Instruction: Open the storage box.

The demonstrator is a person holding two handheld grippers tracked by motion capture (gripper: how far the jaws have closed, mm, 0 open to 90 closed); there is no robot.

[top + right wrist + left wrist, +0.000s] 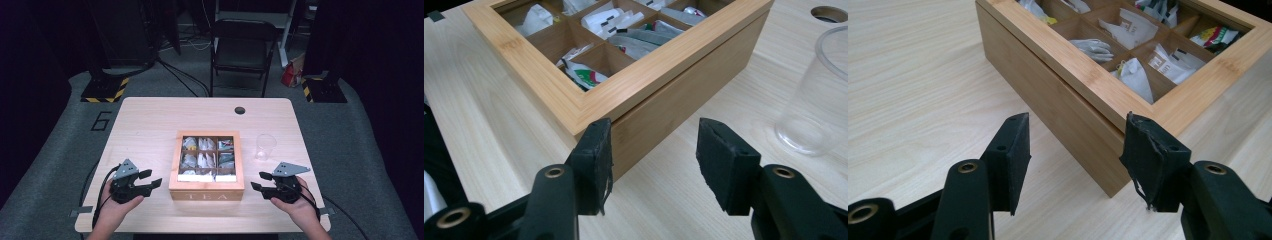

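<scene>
Tea box [206, 192] holds sachets [206, 159] in nine compartments; left claw [150, 180] and right claw [260, 181] gape empty.

Reads "TEA", in pale capitals across the near front wall of the square bamboo compartment box [206, 192]. Reads "6", a large dark numeral on the grey carpet floor [101, 121] beside the table's far left corner. Sachet labels inside too small to read.

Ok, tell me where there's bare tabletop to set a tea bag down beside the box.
Bare patches: the wide strip of table left of the tea box, ahead of the left gripper, and the band between the box's far edge and the cable hole. Right of the box is tighter: the clear cup stands there, with the right gripper in front.
</scene>
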